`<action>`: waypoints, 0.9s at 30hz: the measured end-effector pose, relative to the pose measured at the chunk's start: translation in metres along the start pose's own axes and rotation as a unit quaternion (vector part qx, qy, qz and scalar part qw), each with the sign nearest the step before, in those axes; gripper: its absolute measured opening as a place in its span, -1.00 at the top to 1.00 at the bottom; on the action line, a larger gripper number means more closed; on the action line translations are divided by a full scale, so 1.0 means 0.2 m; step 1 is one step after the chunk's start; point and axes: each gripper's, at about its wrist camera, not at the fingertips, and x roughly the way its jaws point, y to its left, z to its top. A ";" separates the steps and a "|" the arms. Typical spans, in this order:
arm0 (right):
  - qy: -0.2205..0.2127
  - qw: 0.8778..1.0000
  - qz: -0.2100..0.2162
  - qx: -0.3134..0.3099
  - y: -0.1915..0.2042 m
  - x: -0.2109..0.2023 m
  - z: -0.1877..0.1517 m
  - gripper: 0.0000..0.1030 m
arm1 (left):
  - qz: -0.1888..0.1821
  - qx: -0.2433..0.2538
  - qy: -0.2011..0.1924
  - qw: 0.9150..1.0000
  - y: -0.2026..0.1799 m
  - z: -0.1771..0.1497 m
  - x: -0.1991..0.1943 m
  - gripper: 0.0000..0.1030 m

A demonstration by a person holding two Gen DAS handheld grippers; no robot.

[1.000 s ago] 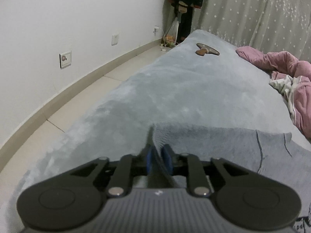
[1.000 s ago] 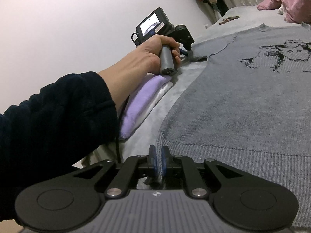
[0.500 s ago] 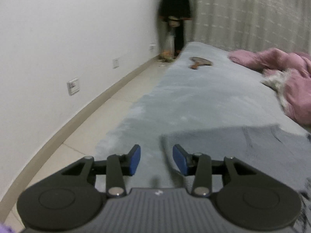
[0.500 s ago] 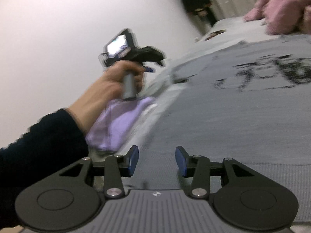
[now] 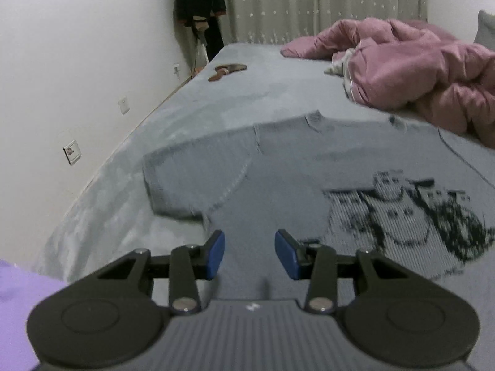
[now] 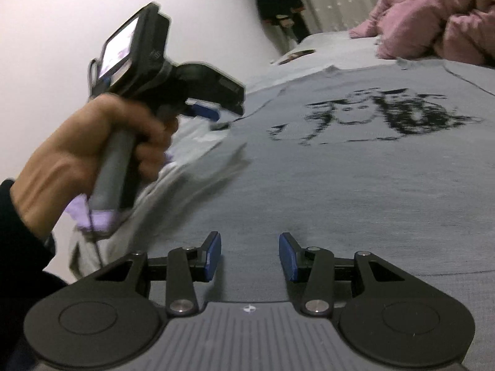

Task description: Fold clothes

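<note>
The sweater runs off the right edge in both views, its dark knitted picture smeared by blur, and the small brown thing far up the bed is too small to identify.

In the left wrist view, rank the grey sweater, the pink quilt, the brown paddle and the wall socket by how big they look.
1. grey sweater
2. pink quilt
3. brown paddle, farther away, so its true size is unsure
4. wall socket
</note>
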 end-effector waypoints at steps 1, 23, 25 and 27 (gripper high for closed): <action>-0.002 1.000 -0.003 0.003 -0.02 -0.01 0.00 0.18 | 0.002 -0.003 0.001 1.000 -0.01 -0.01 -0.01 0.26; -0.010 0.995 -0.082 0.050 -0.42 -0.37 0.00 0.34 | 0.014 -0.024 0.034 0.999 -0.14 -0.39 -0.22 0.26; -0.009 0.995 -0.071 0.071 -0.48 -0.45 -0.01 0.33 | 0.013 -0.027 0.033 0.999 -0.13 -0.42 -0.26 0.26; -0.012 0.994 -0.064 0.087 -0.52 -0.53 -0.03 0.34 | 0.009 -0.032 0.033 0.999 -0.12 -0.44 -0.30 0.26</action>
